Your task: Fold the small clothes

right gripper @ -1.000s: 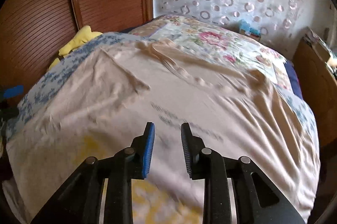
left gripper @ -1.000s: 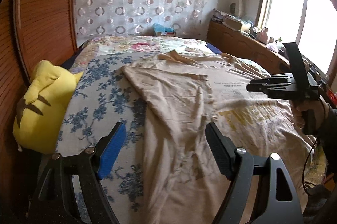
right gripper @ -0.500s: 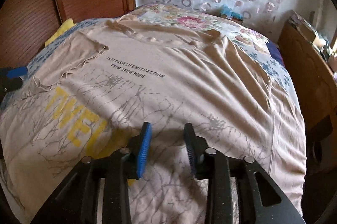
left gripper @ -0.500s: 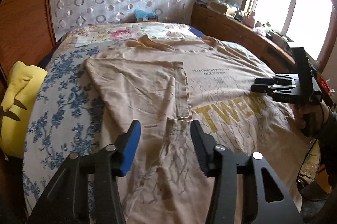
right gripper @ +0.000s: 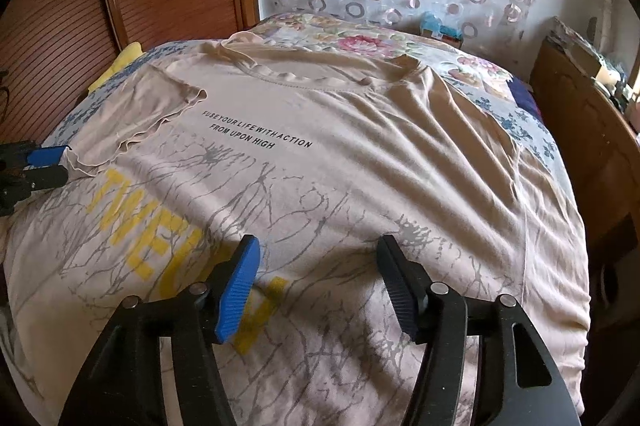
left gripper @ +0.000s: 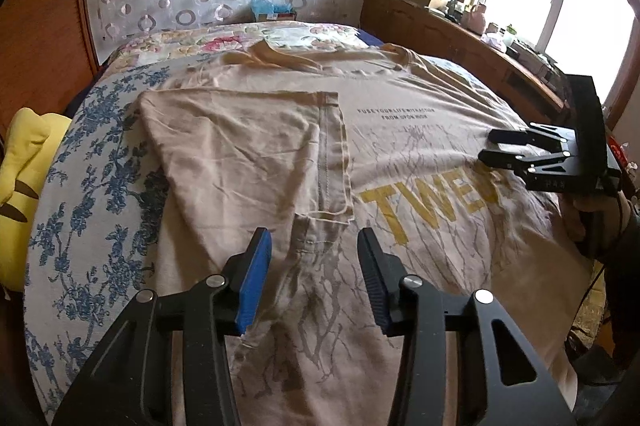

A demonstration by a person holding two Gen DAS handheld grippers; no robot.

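Left gripper (left gripper: 314, 276) jaws part-open, just narrowed, and right gripper (right gripper: 318, 280) jaws wider, just opening, both gripping nothing, poised over the near half of the beige T-shirt (right gripper: 340, 161) spread across the floral bed (left gripper: 92, 185); shirt's near hem cut off behind the fingers.

Beige printed T-shirt (left gripper: 420, 153) lies spread front-up, one sleeve (left gripper: 248, 153) folded inward.
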